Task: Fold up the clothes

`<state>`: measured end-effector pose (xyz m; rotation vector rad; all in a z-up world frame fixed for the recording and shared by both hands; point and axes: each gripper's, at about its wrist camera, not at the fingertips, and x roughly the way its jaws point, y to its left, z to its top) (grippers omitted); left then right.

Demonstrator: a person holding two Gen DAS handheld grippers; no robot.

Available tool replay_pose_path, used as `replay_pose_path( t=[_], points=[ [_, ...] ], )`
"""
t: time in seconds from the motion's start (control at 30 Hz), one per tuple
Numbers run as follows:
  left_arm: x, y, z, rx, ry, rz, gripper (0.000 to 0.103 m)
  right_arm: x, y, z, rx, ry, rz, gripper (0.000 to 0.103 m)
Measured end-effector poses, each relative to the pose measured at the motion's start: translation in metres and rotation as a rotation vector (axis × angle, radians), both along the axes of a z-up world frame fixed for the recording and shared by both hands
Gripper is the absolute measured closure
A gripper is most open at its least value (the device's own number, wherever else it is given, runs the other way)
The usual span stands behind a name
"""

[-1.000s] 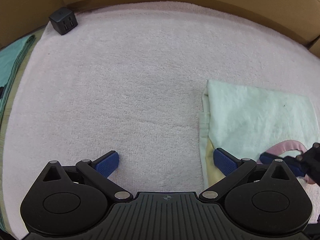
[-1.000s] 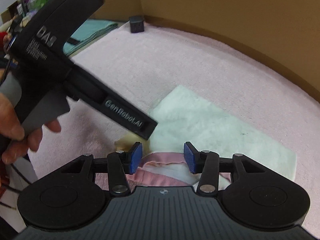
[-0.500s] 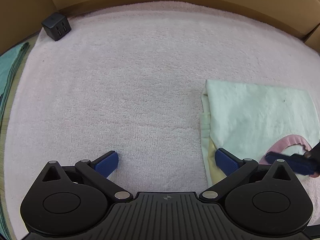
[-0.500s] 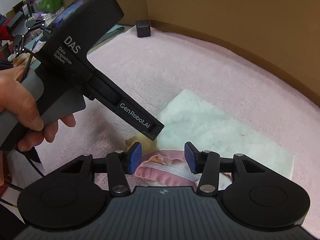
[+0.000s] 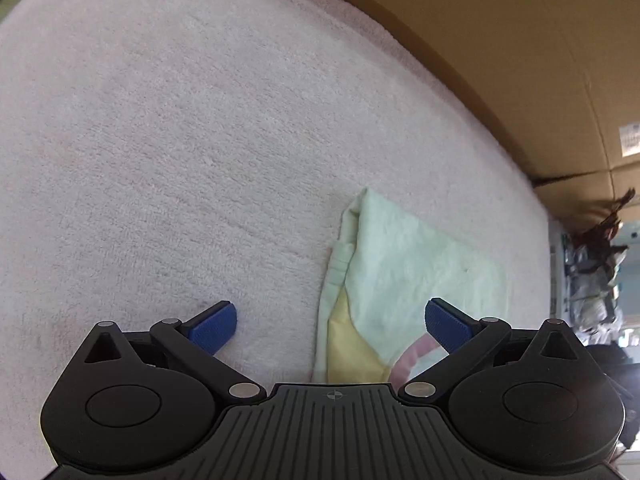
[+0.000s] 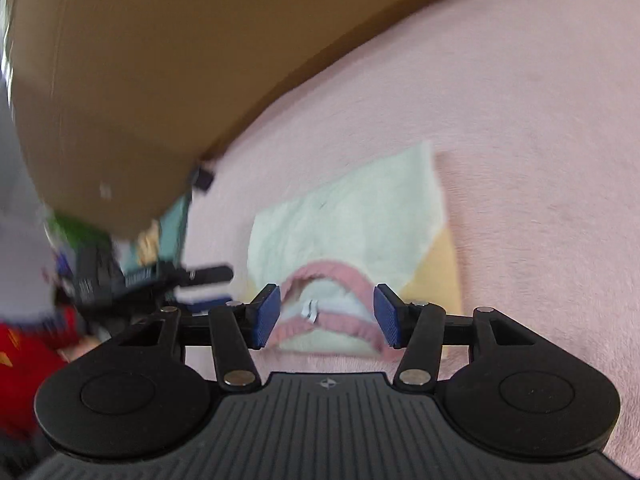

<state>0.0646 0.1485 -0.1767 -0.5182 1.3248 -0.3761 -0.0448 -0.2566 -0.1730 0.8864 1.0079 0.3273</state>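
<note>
Garment [image 5: 416,264]: a folded pale-green piece with a yellow panel and a pink collar [image 6: 332,276], lying flat on the pink towel [image 5: 180,140]. In the left view it sits right of centre; in the right view it lies dead ahead, collar nearest the camera.

Collar: a pink ribbed band, its opening facing the right claw; a small white tag shows inside it.

Left claw [image 5: 334,326]: jaws wide apart, nothing between the pads. Its left pad is over bare towel, its right pad over the garment's lower edge near the collar — whether it touches the cloth cannot be told.

Right claw [image 6: 327,316]: jaws part-way apart and opening. The collar lies in line between the pads, but neither pad presses on it.

Towel: covers the bench under everything, running up to a brown cardboard wall [image 5: 500,40] at the back.

Other items: a dark block [image 6: 202,178] at the towel's far edge and a teal cloth [image 6: 174,236] beside it, both blurred in the right view.

Left tool [image 6: 168,280]: its black body shows, blurred, at the left of the right view, well clear of the garment's edge.
</note>
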Motion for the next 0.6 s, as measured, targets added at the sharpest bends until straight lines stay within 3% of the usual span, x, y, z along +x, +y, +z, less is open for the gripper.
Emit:
replay_pose_path(
  t=[0.17, 0.43, 0.6],
  points=[
    [0.009, -0.002, -0.001, -0.033, 0.03, 0.012, 0.0, 0.005, -0.048, -0.026, 0.071, 0.044, -0.112, 0.047],
    [0.01, -0.027, -0.003, -0.055, 0.046, -0.018, 0.0, 0.02, -0.035, -0.032, 0.026, 0.062, -0.063, 0.047],
    [0.013, -0.032, -0.004, -0.08, 0.061, -0.036, 0.003, 0.031, -0.033, -0.035, 0.048, 0.068, -0.041, 0.047]
  ],
)
